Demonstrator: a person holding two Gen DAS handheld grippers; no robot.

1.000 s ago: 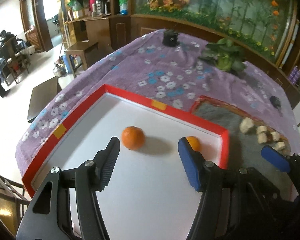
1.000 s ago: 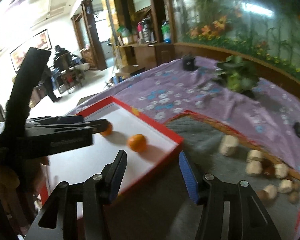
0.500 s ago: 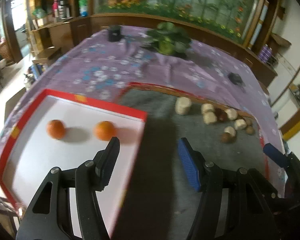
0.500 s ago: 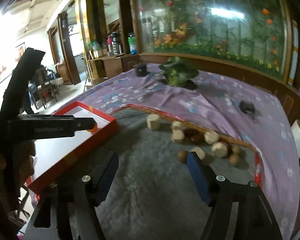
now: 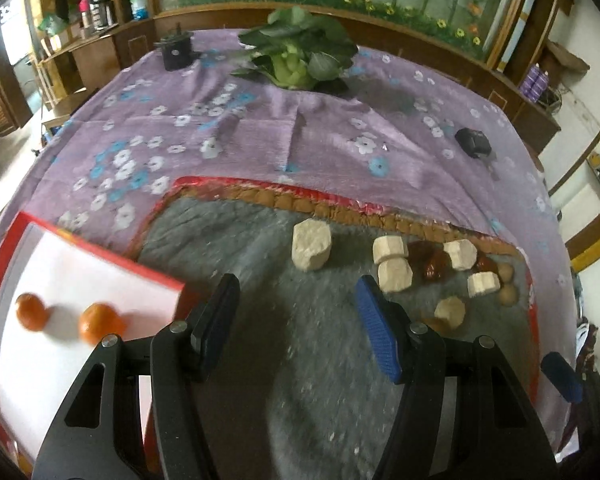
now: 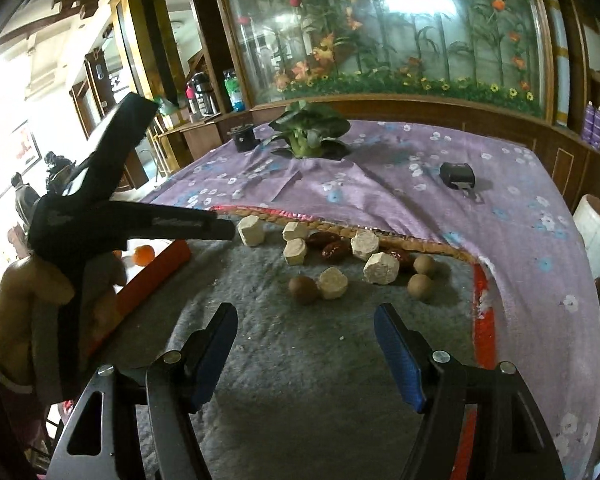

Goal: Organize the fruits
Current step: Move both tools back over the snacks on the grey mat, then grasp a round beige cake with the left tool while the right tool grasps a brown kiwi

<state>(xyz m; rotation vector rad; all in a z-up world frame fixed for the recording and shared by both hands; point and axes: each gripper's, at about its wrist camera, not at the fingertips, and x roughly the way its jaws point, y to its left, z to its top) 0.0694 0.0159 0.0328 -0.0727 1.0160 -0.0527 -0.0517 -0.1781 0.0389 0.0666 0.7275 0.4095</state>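
Observation:
Two oranges [image 5: 30, 312] [image 5: 98, 322] lie in a white tray with a red rim [image 5: 156, 278] at the left. To its right is a grey mat [image 5: 236, 248] holding several pale cut chunks [image 5: 311, 249], dark red dates [image 5: 432, 262] and brown round fruits [image 6: 303, 289]. My left gripper [image 5: 296, 312] hangs open above the mat near the tray's corner, with nothing between its fingers. My right gripper [image 6: 306, 344] is also open and empty over the mat, short of the fruit pile. In the right wrist view the left gripper [image 6: 220, 229] shows side-on, held by a hand [image 6: 20, 292].
A purple flowered cloth [image 5: 260, 132] covers the table. At the back lie a leafy green vegetable [image 5: 300, 56] and a black cup [image 5: 176, 52]. A small black device [image 5: 474, 142] sits at the right, and a white roll [image 6: 596, 224] stands past the table's right edge.
Both grippers have swung right, from over the tray to over the grey mat. The right gripper's jaws have widened. The two oranges stay in the tray.

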